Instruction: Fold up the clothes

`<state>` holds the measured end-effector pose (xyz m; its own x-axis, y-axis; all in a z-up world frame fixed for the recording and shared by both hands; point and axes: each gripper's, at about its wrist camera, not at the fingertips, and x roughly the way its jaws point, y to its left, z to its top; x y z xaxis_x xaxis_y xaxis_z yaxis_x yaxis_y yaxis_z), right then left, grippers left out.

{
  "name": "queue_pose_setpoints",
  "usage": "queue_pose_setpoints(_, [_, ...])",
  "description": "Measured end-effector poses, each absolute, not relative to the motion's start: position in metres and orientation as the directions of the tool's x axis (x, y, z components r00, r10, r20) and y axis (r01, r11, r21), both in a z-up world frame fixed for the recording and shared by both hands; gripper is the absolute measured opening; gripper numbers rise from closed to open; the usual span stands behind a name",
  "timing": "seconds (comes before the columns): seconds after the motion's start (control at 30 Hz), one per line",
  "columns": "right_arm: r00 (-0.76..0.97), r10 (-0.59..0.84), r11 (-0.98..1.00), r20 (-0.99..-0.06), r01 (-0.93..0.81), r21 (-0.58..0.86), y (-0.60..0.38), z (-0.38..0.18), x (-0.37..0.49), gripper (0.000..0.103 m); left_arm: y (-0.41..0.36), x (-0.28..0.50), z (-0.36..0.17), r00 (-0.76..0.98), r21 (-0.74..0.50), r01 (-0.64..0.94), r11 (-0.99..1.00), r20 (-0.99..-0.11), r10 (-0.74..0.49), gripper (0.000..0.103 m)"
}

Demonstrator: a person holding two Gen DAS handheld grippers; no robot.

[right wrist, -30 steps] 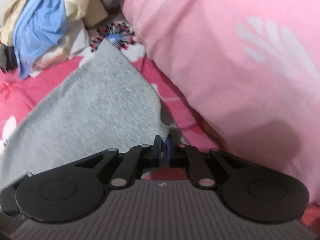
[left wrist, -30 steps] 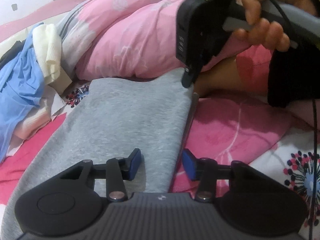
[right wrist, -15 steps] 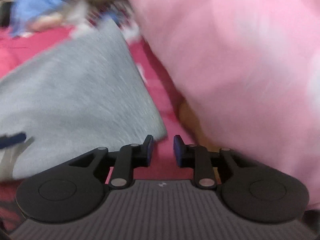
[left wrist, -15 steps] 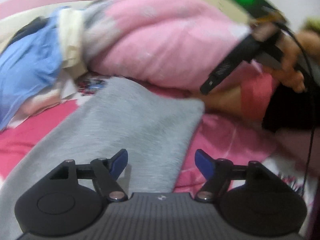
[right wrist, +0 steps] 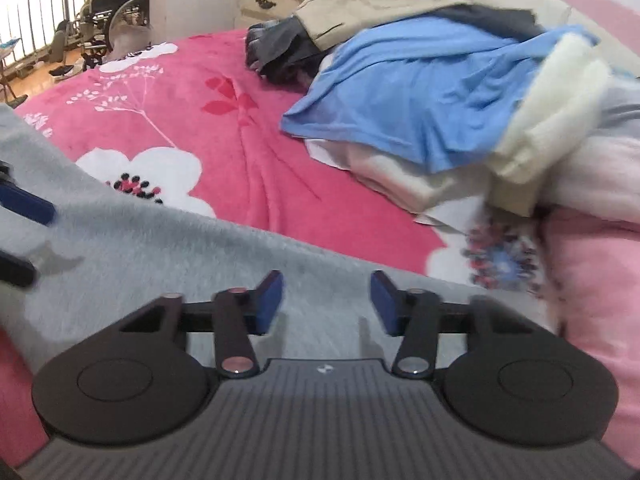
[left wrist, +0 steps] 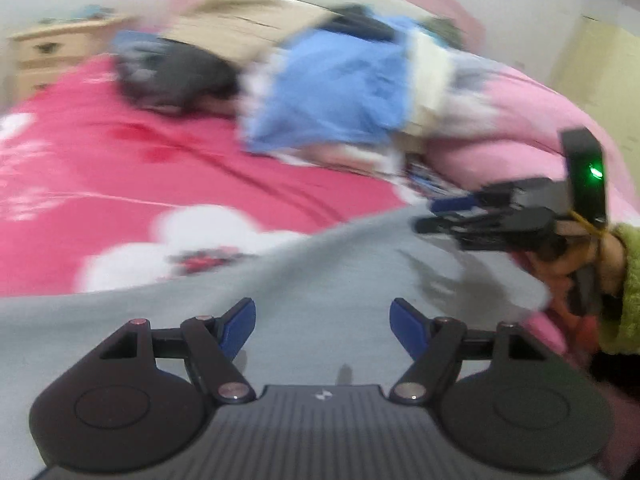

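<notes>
Resetting between folds, we hold the left gripper (left wrist: pixel 322 322) wide and empty, the right gripper (right wrist: pixel 326 300) opening, empty, above the soft grey knit garment (left wrist: pixel 340 272). Next, we judge, regrip its 12 o'clock edge.

A soft grey cloth (right wrist: pixel 168 240) lay flat across the lower part of the frame. A messy pile of clothes (right wrist: pixel 420 92) sat upper right, blue on top.

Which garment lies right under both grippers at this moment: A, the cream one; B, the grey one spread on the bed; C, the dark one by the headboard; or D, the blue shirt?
B: the grey garment fills the space beneath the right gripper and the left gripper, while the blue shirt sits in the pile farther back.
</notes>
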<state>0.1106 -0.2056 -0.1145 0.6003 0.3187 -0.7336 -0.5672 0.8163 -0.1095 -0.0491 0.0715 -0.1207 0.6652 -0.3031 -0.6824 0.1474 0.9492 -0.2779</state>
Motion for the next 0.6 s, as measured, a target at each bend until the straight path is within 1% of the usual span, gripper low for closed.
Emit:
queue_pose_setpoints(0.07, [0.559, 0.385, 0.777, -0.734, -0.626, -0.069, -0.201, -0.113, 0.107, 0.033, 0.098, -0.053, -0.114, 0.672, -0.235, 0.083, 0.968, -0.705, -0.228, 0.074])
queue_pose_setpoints(0.13, [0.509, 0.444, 0.715, -0.737, -0.697, -0.051, -0.186, -0.110, 0.105, 0.031, 0.125, -0.055, -0.105, 0.675, -0.181, 0.036, 0.983, -0.721, -0.157, 0.073])
queue_pose_setpoints(0.2, [0.457, 0.489, 0.647, -0.743, -0.761, -0.042, -0.171, -0.106, 0.104, 0.031, 0.148, -0.054, -0.099, 0.671, -0.085, 0.054, 0.995, -0.735, -0.099, 0.073])
queue_pose_setpoints(0.27, [0.401, 0.528, 0.573, -0.749, -0.819, -0.034, -0.156, -0.102, 0.102, 0.031, 0.167, -0.046, -0.097, 0.652, 0.000, 0.101, 0.995, -0.755, -0.066, 0.073])
queue_pose_setpoints(0.4, [0.296, 0.575, 0.465, -0.763, -0.885, 0.007, -0.123, -0.092, 0.109, 0.031, 0.190, -0.021, -0.112, 0.589, 0.024, 0.194, 0.981, -0.802, -0.097, 0.074])
queue_pose_setpoints(0.43, [0.280, 0.571, 0.448, -0.771, -0.894, 0.008, -0.113, -0.093, 0.112, 0.031, 0.194, -0.013, -0.118, 0.572, 0.021, 0.227, 0.974, -0.812, -0.116, 0.074])
queue_pose_setpoints(0.6, [0.206, 0.522, 0.372, -0.828, -0.928, 0.004, -0.073, -0.105, 0.126, 0.031, 0.191, 0.007, -0.152, 0.541, 0.086, 0.341, 0.936, -0.832, -0.121, 0.069])
